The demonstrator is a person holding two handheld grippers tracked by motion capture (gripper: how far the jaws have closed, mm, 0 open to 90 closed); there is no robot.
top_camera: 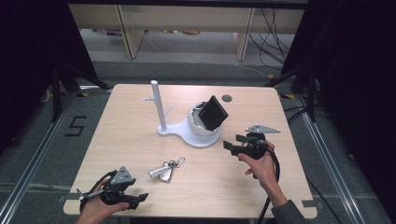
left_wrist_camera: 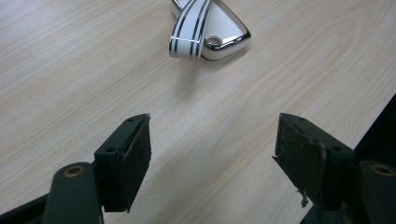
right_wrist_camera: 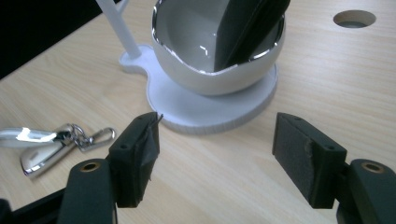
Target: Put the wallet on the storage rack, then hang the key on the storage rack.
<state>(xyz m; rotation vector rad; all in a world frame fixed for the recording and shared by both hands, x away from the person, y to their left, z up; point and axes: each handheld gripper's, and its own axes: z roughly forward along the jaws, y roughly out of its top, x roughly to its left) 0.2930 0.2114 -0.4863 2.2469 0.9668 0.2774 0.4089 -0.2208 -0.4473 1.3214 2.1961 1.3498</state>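
Keychain (top_camera: 166, 170) on table, just ahead of left tool's (top_camera: 138, 199) open jaws

We see a light wooden table (top_camera: 140, 116) on a grey floor (top_camera: 187, 70). Behind the table stand pale wooden shelves (top_camera: 187, 21). Black cables (top_camera: 273, 37) hang behind the table. Dark curtains (top_camera: 28, 56) hang beside the table.
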